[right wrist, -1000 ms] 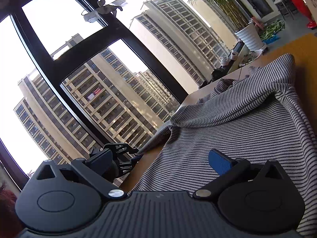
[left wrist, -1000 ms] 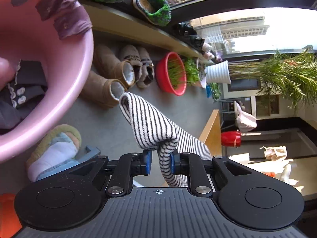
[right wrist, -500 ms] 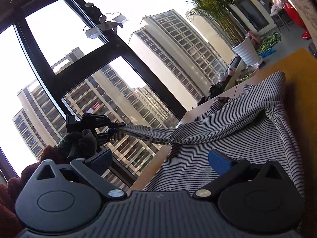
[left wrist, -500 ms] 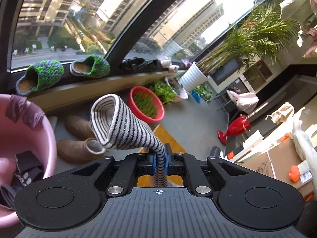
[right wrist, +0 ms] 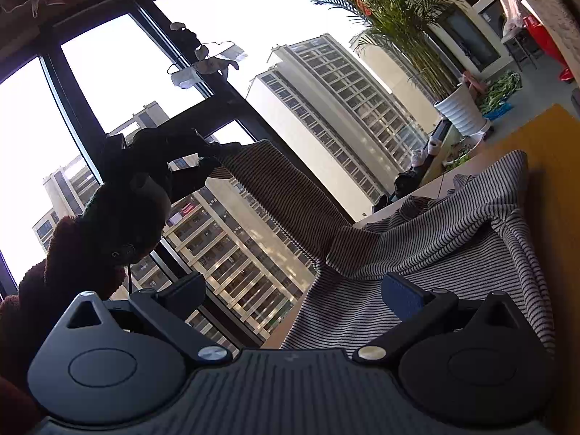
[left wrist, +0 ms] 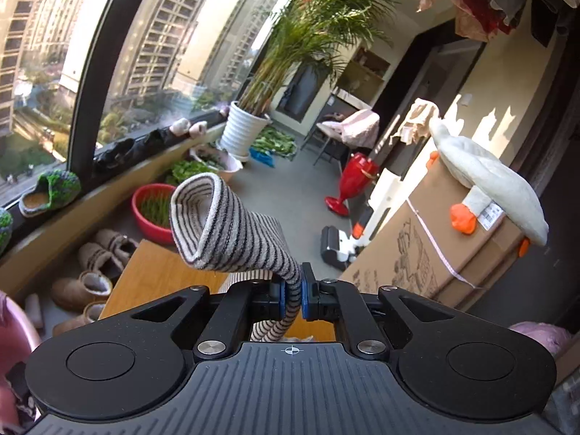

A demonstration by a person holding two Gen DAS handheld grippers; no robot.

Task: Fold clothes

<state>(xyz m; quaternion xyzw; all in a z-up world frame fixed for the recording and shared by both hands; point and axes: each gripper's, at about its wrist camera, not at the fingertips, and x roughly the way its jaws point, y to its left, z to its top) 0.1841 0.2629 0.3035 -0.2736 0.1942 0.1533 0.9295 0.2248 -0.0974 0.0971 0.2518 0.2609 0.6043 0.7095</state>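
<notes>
A black-and-white striped top [right wrist: 435, 253] lies on the wooden table [right wrist: 543, 134]. My left gripper [left wrist: 291, 295] is shut on the end of its sleeve [left wrist: 224, 232], whose open cuff curls up in front of the camera. In the right wrist view that same left gripper [right wrist: 214, 154] is held high against the window, with the sleeve [right wrist: 286, 199] stretched from it down to the body of the top. My right gripper [right wrist: 293, 290] stands open just above the near edge of the top, one blue pad [right wrist: 402, 293] over the fabric, nothing between its fingers.
A large cardboard box [left wrist: 435, 250] with a white plush goose [left wrist: 485, 177] stands to the right of the table. On the floor are a red basin [left wrist: 150, 210], brown boots [left wrist: 83, 282], a red vase [left wrist: 349, 181] and a potted palm [left wrist: 243, 134]. A pink tub's edge [left wrist: 14, 326] is at lower left.
My left gripper has risen and rolled upright, lifting the sleeve end from beside the pink tub to high above the table. The sleeve now stretches taut. The right gripper stays about where it was.
</notes>
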